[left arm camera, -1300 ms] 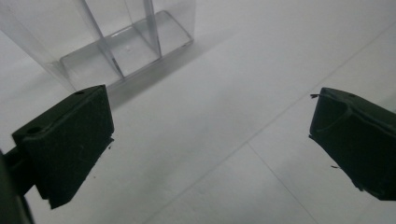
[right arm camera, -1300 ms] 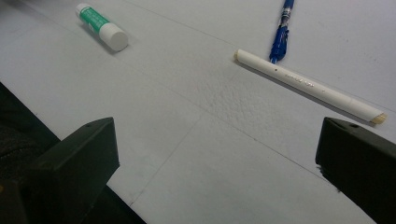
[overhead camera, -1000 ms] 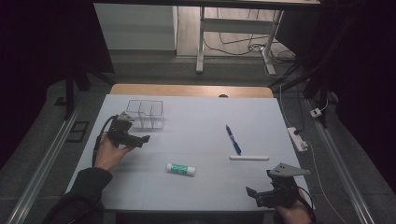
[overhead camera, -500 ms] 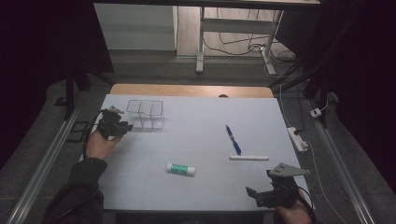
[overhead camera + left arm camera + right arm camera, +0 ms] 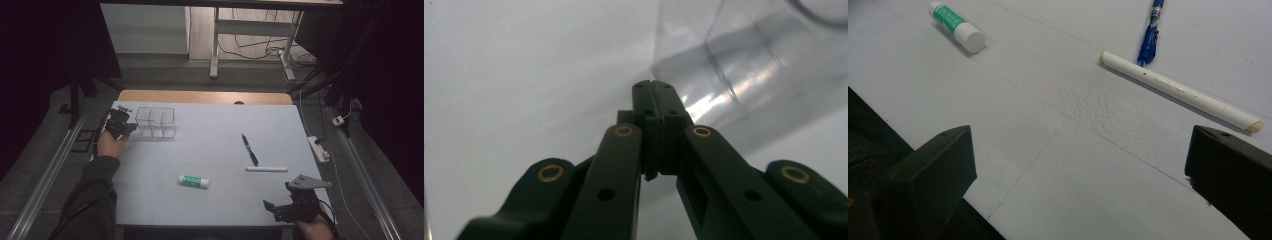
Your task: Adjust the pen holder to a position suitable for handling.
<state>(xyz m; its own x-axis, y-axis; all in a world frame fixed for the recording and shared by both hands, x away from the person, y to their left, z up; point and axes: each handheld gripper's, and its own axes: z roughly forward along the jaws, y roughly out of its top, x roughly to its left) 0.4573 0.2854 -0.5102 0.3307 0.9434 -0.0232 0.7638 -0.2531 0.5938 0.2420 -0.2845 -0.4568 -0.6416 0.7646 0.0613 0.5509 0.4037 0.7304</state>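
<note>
Since a moment ago the left gripper (image 5: 120, 125) has travelled from the open sheet toward the far left corner of the table (image 5: 220, 200), and its jaws have just been closing; they now meet flat together with nothing between them, two matte black bars with brass-coloured rivets. Just past their tips, slightly to the right, stands a clear plastic organizer (image 5: 156, 122), a small box of thin glossy walls split into compartments, its corner (image 5: 734, 65) close to the jaw tips without visibly touching them. The table is covered by a pale, faintly pebbled sheet. The right gripper (image 5: 292, 207) has kept its place at the near right edge, its blunt black jaws standing wide apart around bare sheet. Ahead of it lies a slim white pen (image 5: 1180, 92), a straight smooth cylinder, with a blue pen (image 5: 1150, 32) just beyond it, one end near the white one. Farther off to its left lies a glue stick (image 5: 957, 26), a stubby white tube with a green label.
</note>
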